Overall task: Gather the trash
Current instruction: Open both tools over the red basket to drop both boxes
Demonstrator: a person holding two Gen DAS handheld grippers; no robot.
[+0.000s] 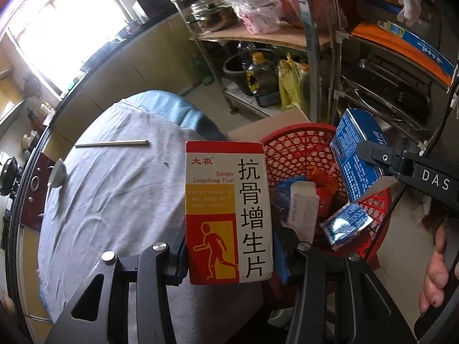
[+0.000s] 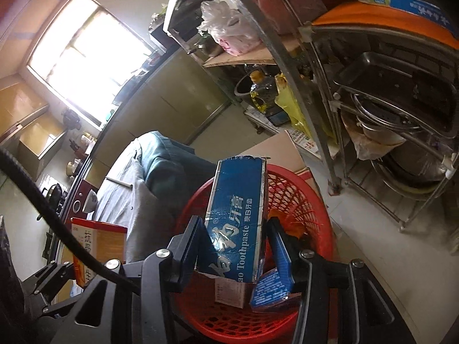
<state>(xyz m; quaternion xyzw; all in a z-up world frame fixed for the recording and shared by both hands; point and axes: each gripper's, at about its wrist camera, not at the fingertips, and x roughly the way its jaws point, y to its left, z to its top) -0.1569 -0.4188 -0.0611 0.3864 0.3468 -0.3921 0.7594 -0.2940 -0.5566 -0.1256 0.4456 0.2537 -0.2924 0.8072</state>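
Note:
My left gripper (image 1: 229, 258) is shut on a red, white and yellow medicine box (image 1: 228, 212), held upright by the table's right edge, beside a red mesh basket (image 1: 295, 146). My right gripper (image 2: 236, 246) is shut on a blue toothpaste box (image 2: 236, 215), held over the basket (image 2: 298, 197). That blue box also shows in the left wrist view (image 1: 355, 154), with the right gripper's finger on it. The basket holds a white box (image 1: 302, 209), a blue packet (image 1: 345, 225) and orange wrapping. The medicine box shows at the left of the right wrist view (image 2: 97, 246).
A table under a grey cloth (image 1: 114, 195) carries a metal rod (image 1: 112, 143) and a spoon (image 1: 57, 173). A blue garment (image 1: 183, 111) hangs at its far edge. A metal shelf rack (image 2: 373, 100) with pans, an oil bottle and bags stands behind the basket. Cardboard (image 1: 275, 123) lies nearby.

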